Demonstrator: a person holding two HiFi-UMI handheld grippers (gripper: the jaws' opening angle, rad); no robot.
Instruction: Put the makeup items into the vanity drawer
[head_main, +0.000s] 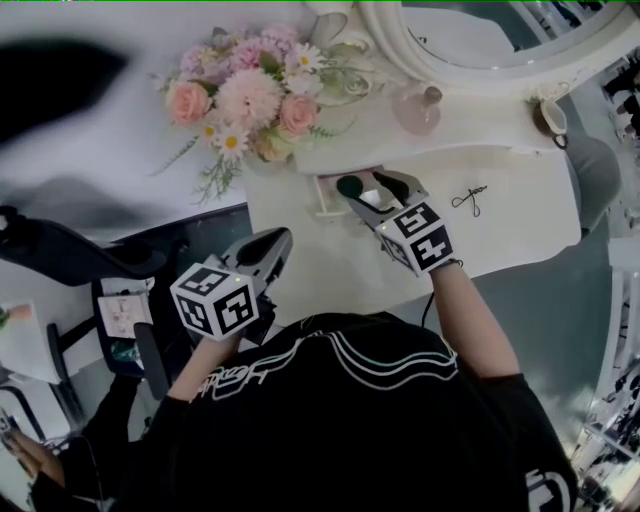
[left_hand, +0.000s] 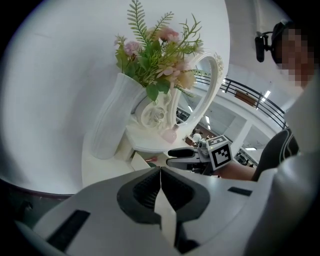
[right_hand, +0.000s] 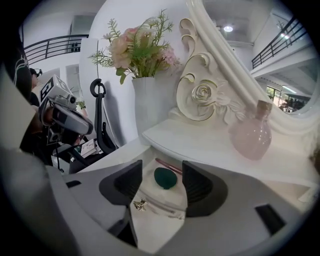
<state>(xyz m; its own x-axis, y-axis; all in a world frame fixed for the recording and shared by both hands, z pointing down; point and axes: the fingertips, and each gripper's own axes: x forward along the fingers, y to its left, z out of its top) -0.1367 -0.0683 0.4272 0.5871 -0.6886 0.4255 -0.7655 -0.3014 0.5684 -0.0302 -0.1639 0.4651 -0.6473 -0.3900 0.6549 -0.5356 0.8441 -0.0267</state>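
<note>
The right gripper view is the useful one here. The right gripper (head_main: 372, 188) has its jaws spread wide and gripping nothing. Through the gap you can see a dark green makeup sponge (right_hand: 165, 178) lying loose inside the open vanity drawer (right_hand: 165, 202), with a thin pink stick (right_hand: 168, 166) just behind it and a little gold knob (right_hand: 139, 203) on the drawer front.

The head view adds what that one misses: an eyelash curler (head_main: 469, 200) sitting out on the vanity top (head_main: 520, 220), off to the right of the drawer.

The left gripper (left_hand: 160, 175) hangs back near the table edge. Its own view shows the jaws pressed together, empty, looking at the white vase (left_hand: 112, 122) of flowers. The pink perfume bottle (right_hand: 251, 136) is up on the shelf.
</note>
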